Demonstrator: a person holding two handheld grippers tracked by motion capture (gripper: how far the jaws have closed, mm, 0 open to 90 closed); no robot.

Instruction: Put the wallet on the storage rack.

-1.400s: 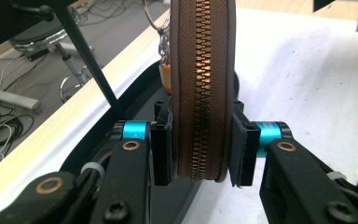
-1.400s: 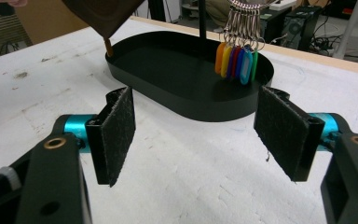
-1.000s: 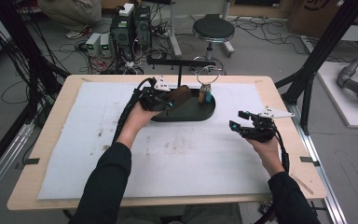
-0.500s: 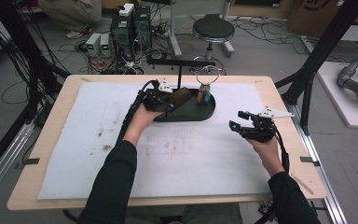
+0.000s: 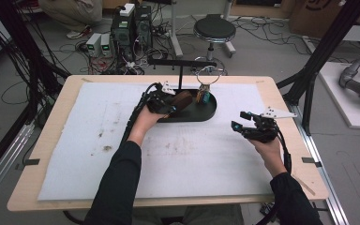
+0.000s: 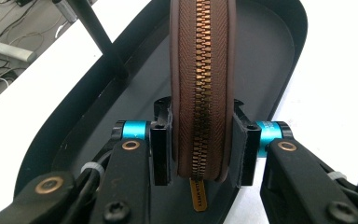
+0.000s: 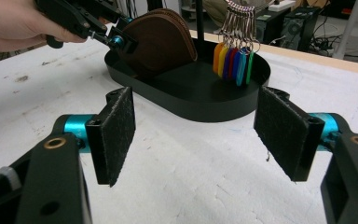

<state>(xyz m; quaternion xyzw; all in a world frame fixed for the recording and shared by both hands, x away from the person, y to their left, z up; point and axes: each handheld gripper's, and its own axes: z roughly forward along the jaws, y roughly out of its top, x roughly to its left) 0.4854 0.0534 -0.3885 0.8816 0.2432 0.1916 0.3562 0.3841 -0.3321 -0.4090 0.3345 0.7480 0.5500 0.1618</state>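
Observation:
A brown zipped pouch (image 6: 200, 70) stands on edge over the black oval tray (image 6: 270, 60), its brass zip facing the left gripper's camera. My left gripper (image 5: 171, 104) is shut on the pouch (image 5: 182, 100), one pad on each flat side, at the left end of the tray (image 5: 201, 115). A bunch of coloured key tags (image 5: 203, 96) hangs from a ring above the tray's middle. My right gripper (image 5: 238, 121) hovers open over the white mat to the right of the tray. Its own view has the gripper (image 7: 196, 121) with nothing between its pads, facing the tray (image 7: 214, 105), pouch (image 7: 158, 42) and tags (image 7: 233, 60).
A black stand (image 5: 180, 63) with a crossbar rises from the tray's far side. White foam matting (image 5: 192, 154) covers the wooden table. Beyond the far edge stand computer boxes (image 5: 131, 21), cables and a stool (image 5: 214, 29). Black frame posts (image 5: 316, 61) flank the table.
My left hand has sunk a little with the pouch, bringing it lower into the tray's left end. The right gripper has stayed put.

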